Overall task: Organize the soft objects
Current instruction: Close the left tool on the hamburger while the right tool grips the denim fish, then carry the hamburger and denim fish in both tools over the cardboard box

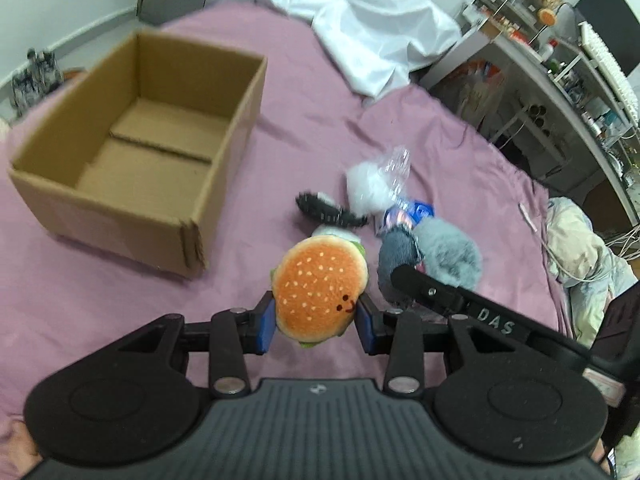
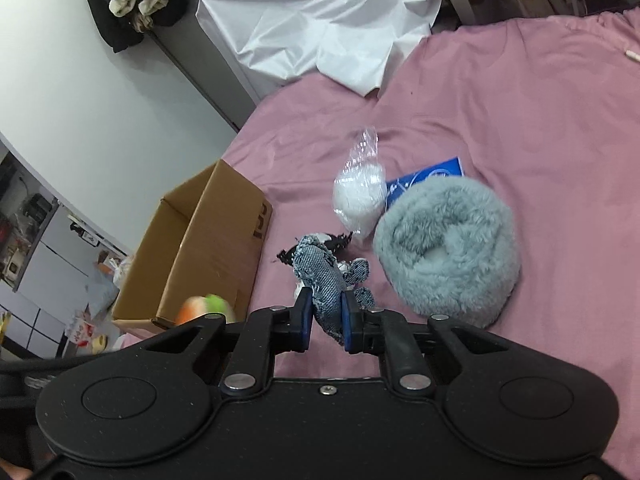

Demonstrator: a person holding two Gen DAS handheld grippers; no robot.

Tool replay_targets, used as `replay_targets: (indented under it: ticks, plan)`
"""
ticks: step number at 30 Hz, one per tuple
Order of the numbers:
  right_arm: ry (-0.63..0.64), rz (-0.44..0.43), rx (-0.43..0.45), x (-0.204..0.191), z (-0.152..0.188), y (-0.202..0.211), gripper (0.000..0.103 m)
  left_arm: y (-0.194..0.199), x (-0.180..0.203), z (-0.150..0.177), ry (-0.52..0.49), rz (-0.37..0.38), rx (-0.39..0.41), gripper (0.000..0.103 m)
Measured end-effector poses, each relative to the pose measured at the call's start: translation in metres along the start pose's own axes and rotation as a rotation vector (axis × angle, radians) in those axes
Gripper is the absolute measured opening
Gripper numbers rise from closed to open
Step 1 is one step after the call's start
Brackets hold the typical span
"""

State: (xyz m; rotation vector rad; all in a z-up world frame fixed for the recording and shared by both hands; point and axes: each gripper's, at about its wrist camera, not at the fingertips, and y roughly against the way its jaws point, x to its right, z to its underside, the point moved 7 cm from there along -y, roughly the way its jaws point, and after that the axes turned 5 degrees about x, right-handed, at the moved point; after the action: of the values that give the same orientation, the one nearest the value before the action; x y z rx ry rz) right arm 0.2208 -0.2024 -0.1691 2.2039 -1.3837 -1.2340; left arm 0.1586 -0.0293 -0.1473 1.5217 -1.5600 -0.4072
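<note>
Pink sheet [image 1: 440,136] covers a bed beside cluttered shelves [image 1: 560,80]; one cardboard box [image 1: 132,184] sits open. Left hand-held gripper [image 1: 318,320] clamps one burger plush [image 1: 320,292]; right hand-held gripper [image 2: 326,320] pinches one denim toy [image 2: 324,280].

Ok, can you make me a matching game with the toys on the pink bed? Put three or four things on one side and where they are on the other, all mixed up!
Things:
1. burger plush
2. denim toy
3. cardboard box
4. grey fluffy hat

Where or how:
A. lying on the pink sheet, held by nothing
B. squeezed in the left tool
C. standing open with nothing in it
D. squeezed in the right tool

Pairs: 1-B, 2-D, 3-C, 4-A
</note>
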Motion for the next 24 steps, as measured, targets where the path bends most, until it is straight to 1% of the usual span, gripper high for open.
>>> replay_targets:
  ticks: [5,10,13,24]
  plan:
    - [0.023,-0.028,0.015,-0.014,-0.001,0.013,0.015,0.034,-0.002,-0.015,-0.027,-0.016,0.060,0.040]
    - [0.093,-0.045,0.022,-0.037,-0.004,0.023,0.015,0.058,-0.014,-0.027,0.004,-0.045,0.098,0.040]
    - [0.122,-0.062,0.024,-0.050,-0.004,0.027,0.015,0.068,-0.018,-0.032,0.012,-0.057,0.115,0.040]
    - [0.150,-0.106,0.027,-0.079,-0.009,0.031,0.015,0.092,-0.030,-0.050,0.032,-0.074,0.169,0.040]
